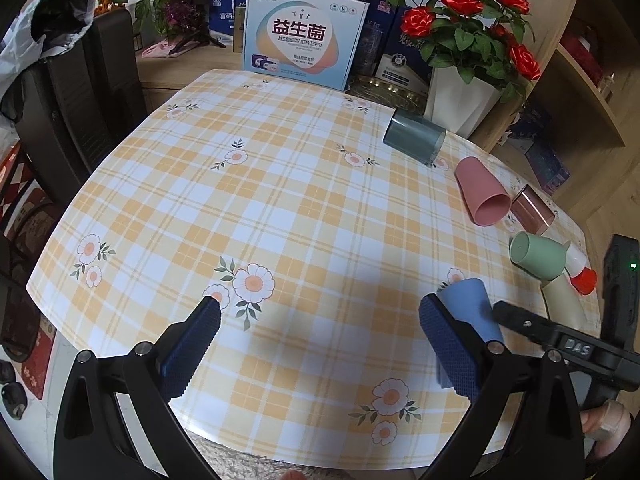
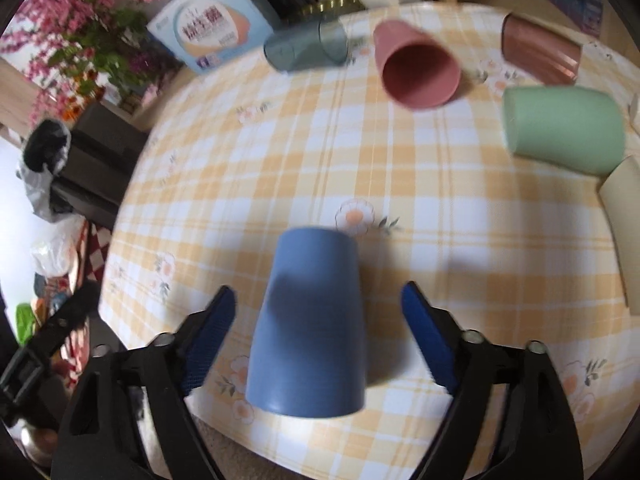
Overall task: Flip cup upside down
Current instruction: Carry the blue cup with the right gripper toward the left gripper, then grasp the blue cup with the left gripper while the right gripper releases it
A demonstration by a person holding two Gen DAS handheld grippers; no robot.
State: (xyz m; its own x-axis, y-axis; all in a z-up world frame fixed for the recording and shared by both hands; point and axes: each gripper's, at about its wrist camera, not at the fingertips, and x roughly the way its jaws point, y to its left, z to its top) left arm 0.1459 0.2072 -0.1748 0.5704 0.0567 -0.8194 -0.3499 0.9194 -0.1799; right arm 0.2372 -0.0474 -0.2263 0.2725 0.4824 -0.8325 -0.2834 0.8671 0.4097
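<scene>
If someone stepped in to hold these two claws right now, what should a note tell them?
Left claw: open, empty, over bare checked tablecloth.
Right claw: open, its fingers either side of the matte blue plastic cup, not touching it.
The blue cup seems to stand upside down near the table's front edge, though the image is blurred.
Lying on their sides farther back: pink cup, mint green cup, clear grey tumbler, clear brown tumbler, and a beige cup.
Left: probably flip those.
</scene>
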